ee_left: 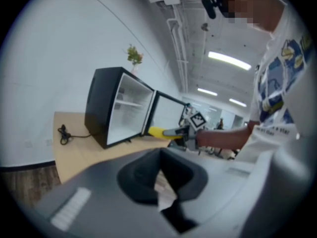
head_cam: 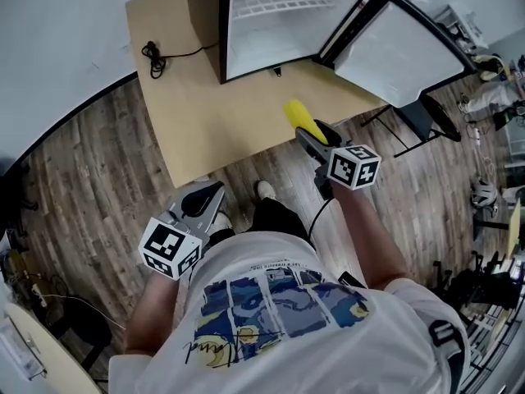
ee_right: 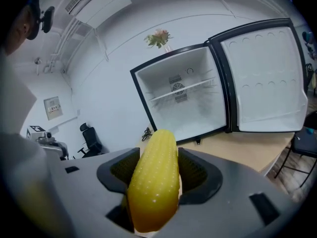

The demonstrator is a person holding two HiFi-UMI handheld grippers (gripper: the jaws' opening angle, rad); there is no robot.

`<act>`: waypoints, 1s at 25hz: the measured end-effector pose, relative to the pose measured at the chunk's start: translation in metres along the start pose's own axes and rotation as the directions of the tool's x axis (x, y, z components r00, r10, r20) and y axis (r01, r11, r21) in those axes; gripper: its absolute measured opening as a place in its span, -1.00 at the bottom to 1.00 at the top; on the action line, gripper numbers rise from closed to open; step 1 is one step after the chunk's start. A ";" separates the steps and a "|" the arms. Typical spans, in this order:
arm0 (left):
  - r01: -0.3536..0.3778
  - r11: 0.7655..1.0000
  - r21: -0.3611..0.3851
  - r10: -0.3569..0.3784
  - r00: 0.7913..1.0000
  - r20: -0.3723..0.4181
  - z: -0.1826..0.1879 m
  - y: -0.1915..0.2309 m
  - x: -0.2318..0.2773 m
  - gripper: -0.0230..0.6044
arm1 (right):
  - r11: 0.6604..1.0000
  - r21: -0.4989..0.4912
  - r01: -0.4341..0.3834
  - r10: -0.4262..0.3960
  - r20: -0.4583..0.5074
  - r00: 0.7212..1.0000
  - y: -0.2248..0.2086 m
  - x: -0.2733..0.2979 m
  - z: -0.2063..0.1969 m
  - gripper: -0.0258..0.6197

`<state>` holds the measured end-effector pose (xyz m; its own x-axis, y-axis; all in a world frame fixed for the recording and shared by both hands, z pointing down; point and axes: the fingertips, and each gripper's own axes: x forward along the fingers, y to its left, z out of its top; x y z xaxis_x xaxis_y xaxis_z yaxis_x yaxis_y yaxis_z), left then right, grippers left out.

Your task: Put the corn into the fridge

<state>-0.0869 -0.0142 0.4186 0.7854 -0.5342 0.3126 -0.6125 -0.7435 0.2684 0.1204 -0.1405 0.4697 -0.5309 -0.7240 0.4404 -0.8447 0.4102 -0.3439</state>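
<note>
So the fridge (ee_right: 183, 98) is sitting on the table (head_cam: 213, 130) with its door (ee_right: 262, 78) hanging wide open to the right. Inside it's showing white walls, one shelf (ee_right: 185, 89) across the middle and a little vent on the back wall. The door's inner side is looking plain white too. A small plant (ee_right: 158, 37) is sitting on top of the fridge, and a black cord (head_cam: 154, 56) is lying coiled on the table just left of it.

The corn (ee_right: 153, 177) is sitting outside the fridge, pinched between the jaws of the right gripper (head_cam: 314, 138). It's hanging over the front edge of the table, near the open front, with its rounded tip pointing at the fridge. It's looking bright yellow and glossy, with rows of tiny bumps, kind of toy-like.

The left gripper (head_cam: 201, 202) is hanging low beside the person's leg, over the wood floor (head_cam: 90, 179) and well apart from the table. Its jaws are sitting together with nothing between them.
</note>
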 end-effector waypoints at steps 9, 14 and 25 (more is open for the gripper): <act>-0.156 0.987 -0.049 0.157 0.988 0.014 0.031 0.052 0.033 -0.89 | 0.998 -0.067 -0.004 0.002 -0.032 0.999 -0.076 0.110 0.061 -0.16; -0.237 0.970 -0.048 0.237 0.971 0.010 0.054 0.073 0.060 -0.89 | 0.996 -0.081 -0.020 0.016 -0.054 0.998 -0.116 0.169 0.079 -0.16; -0.396 0.912 -0.107 0.397 0.918 -0.020 0.066 0.101 0.099 -0.90 | 0.991 -0.130 -0.019 0.006 -0.104 0.995 -0.185 0.269 0.095 -0.16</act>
<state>-0.0652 -0.1687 0.4162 0.4760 -0.7770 0.4119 -0.8794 -0.4231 0.2183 0.1407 -0.4635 0.5730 -0.5398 -0.6599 0.5226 -0.8361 0.4924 -0.2419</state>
